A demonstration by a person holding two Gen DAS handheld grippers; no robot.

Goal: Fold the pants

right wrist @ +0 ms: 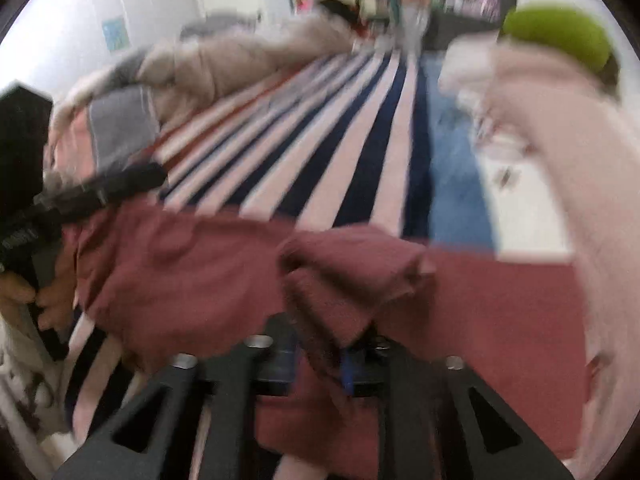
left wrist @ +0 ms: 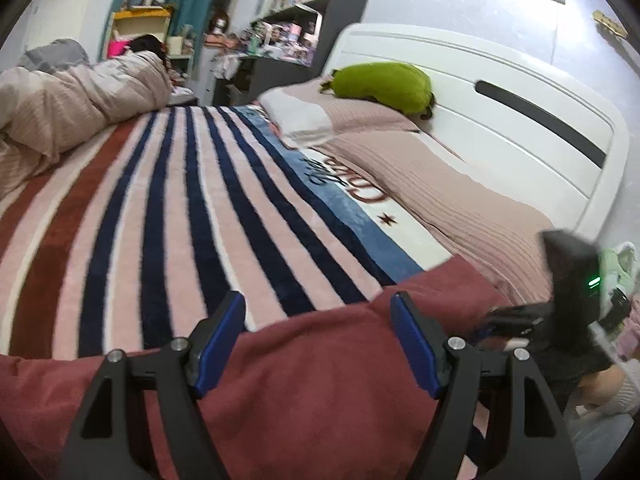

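On bed (left wrist: 200, 200), right gripper (right wrist: 320, 364) laying pants (left wrist: 312, 380) fold over, jaws narrow, cloth between; left gripper (left wrist: 318, 340) hovering wide, empty. Next: release, smooth.

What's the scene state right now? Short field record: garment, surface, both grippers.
garment: maroon pants, lying across the blanket, one fold bunched up
surface: striped blanket
left gripper: open, above the pants
right gripper: bunched pants fold between its fingers; grip unclear, view blurred
background: green pillow at far end
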